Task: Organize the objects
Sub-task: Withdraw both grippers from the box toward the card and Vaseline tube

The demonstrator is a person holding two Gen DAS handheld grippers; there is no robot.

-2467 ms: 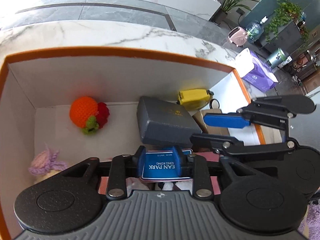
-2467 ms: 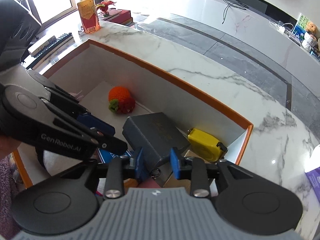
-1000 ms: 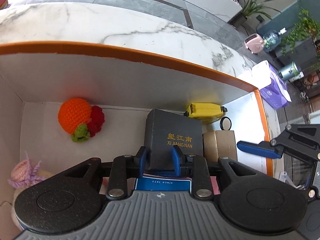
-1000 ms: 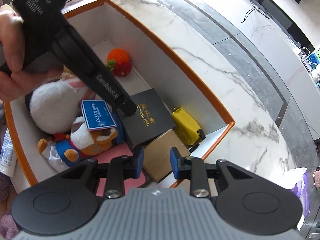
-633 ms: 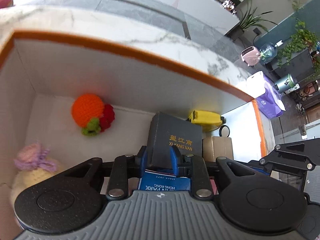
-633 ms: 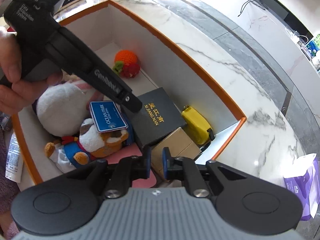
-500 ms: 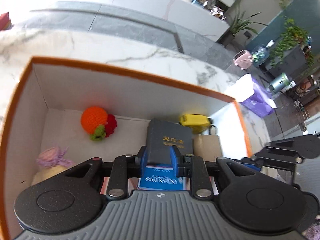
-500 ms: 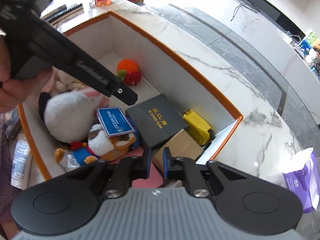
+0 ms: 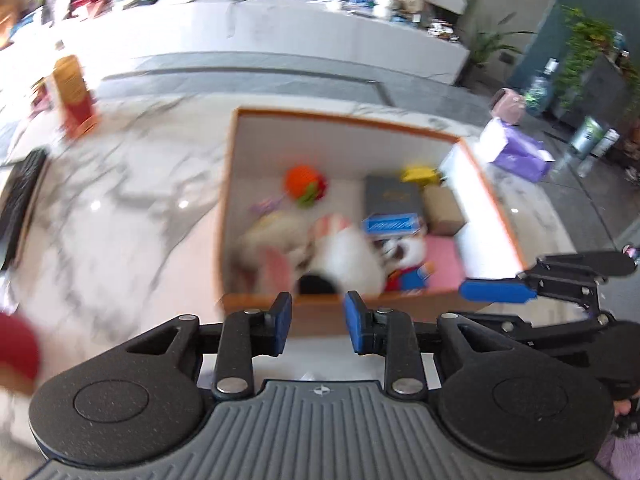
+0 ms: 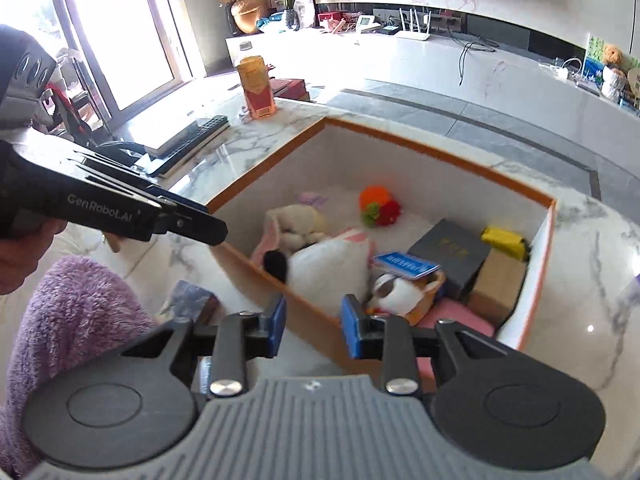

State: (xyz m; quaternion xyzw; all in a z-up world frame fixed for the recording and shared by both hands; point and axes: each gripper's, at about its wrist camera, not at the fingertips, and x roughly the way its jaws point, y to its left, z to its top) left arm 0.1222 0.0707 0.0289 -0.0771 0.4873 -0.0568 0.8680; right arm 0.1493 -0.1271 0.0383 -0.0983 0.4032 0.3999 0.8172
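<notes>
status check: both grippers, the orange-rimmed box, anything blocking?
Left gripper and right gripper: jaws opening, nothing between them, both outside the box. Box holds plush toys, dark gift box, yellow tape measure. Nothing blocking; left view blurred.

Glossy marble tabletop (image 10: pixel 256 140); matt, probably cardboard box (image 10: pixel 440 152); fuzzy purple cloth (image 10: pixel 68 308); crocheted ball (image 10: pixel 374 198).

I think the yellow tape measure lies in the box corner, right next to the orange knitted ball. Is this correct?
Not quite. The tape measure does lie in a corner of the box, but the grey case is beside it. The orange ball lies apart, further along the far wall, as the right wrist view shows.
</notes>
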